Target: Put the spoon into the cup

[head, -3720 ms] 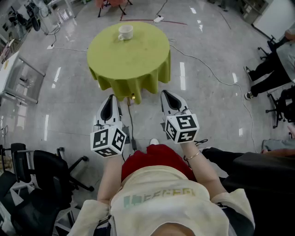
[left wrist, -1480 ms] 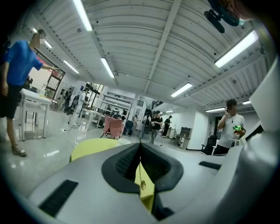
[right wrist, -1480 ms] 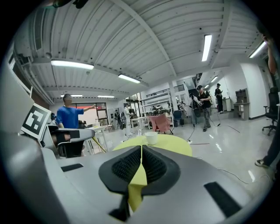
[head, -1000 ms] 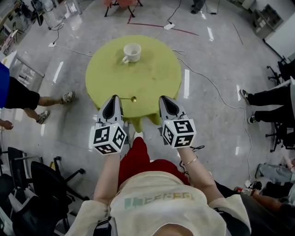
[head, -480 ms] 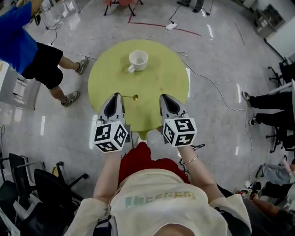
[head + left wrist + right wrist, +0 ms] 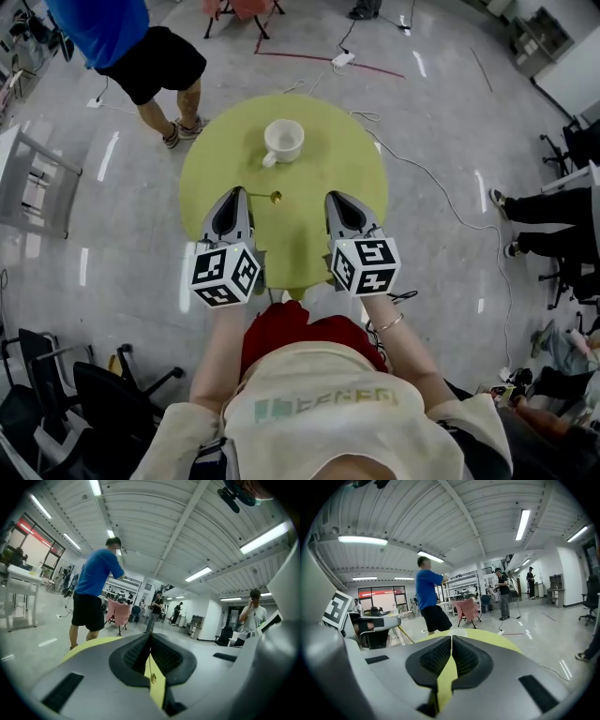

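A white cup (image 6: pixel 283 141) stands on the far half of a round table with a yellow-green cloth (image 6: pixel 328 169). My left gripper (image 6: pixel 234 192) is shut on the thin gold spoon (image 6: pixel 270 198), which sticks out to the right over the table's near part, short of the cup. In the left gripper view the spoon (image 6: pixel 153 678) shows in the slit below the closed tips of the left gripper (image 6: pixel 150 635). My right gripper (image 6: pixel 336 197) hovers over the table's near right side, shut and empty. The right gripper view shows the right gripper (image 6: pixel 451 638) closed, with the cloth beyond.
A person in a blue shirt and black shorts (image 6: pixel 127 42) stands just beyond the table's far left. Cables and a power strip (image 6: pixel 342 59) lie on the floor behind the table. Office chairs (image 6: pixel 89 398) stand at my lower left; people sit at the right (image 6: pixel 553 206).
The table and cup have come closer beneath both grippers, and the held spoon now hangs over the cloth. The person in blue has walked from the left to behind the table.
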`<state>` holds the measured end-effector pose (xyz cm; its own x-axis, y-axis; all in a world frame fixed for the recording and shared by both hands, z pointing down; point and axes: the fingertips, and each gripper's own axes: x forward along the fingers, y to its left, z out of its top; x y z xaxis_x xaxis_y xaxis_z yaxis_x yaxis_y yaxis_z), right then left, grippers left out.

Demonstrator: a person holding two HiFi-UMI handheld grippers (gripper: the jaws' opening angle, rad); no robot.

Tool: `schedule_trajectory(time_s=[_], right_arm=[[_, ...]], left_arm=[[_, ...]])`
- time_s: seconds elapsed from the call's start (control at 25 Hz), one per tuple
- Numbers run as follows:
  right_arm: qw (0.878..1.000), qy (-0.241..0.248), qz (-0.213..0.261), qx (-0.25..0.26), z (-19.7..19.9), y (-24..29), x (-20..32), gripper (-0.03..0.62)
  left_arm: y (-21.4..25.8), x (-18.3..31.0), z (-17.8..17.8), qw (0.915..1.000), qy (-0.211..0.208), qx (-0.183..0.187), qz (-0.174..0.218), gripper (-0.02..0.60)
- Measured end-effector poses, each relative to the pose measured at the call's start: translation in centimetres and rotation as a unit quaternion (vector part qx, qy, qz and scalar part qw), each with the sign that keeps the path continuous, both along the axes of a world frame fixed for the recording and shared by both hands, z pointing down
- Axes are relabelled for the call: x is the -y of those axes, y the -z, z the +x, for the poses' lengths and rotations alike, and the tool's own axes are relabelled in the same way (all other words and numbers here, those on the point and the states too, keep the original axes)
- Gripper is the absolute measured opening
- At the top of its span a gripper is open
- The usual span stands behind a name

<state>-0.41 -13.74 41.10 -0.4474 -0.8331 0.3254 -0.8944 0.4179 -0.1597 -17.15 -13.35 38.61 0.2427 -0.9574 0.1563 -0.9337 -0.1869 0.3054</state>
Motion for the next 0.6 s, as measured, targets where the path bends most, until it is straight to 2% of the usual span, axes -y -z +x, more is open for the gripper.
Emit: schedule_trajectory(time_s=[0.6], right_arm=[[1.000,-0.015,-0.004,-0.004,-0.2,-0.4,2.5,0.037]], left_arm=[[0.6,3.9,-0.4,0.9999,-0.008,-0.002,0.006,0.025]])
